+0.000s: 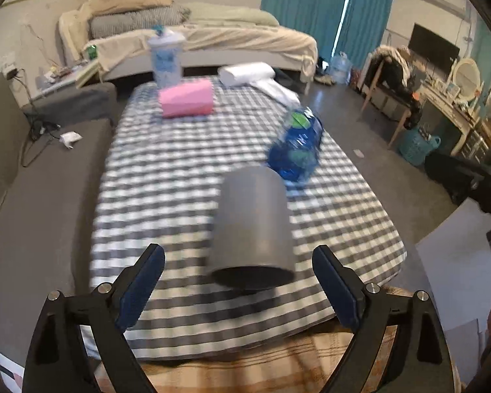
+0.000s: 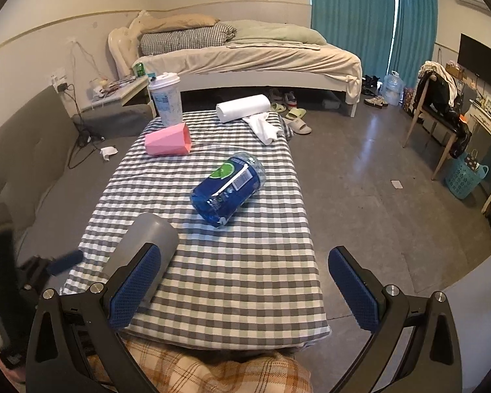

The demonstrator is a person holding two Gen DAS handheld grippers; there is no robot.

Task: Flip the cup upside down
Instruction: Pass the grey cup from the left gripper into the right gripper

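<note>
A grey cup [image 1: 252, 226] stands mouth down on the checked tablecloth [image 1: 180, 180], just ahead of my left gripper [image 1: 239, 281]. The left gripper is open and empty, its blue pads apart on either side of the cup's near rim, not touching it. In the right wrist view the grey cup [image 2: 147, 239] shows at the table's near left, partly hidden behind a blue pad [image 2: 136, 286]. My right gripper [image 2: 245, 285] is open and empty above the table's front edge. The left gripper's pad [image 2: 63, 262] shows blurred beside the cup.
A pink cup [image 1: 186, 98] lies on its side at the far end, next to a tall lidded tumbler [image 1: 165, 57] and a white roll [image 1: 245, 73]. A blue water bottle [image 2: 227, 188] lies mid-table. A grey sofa [image 1: 42, 196] is left, floor right.
</note>
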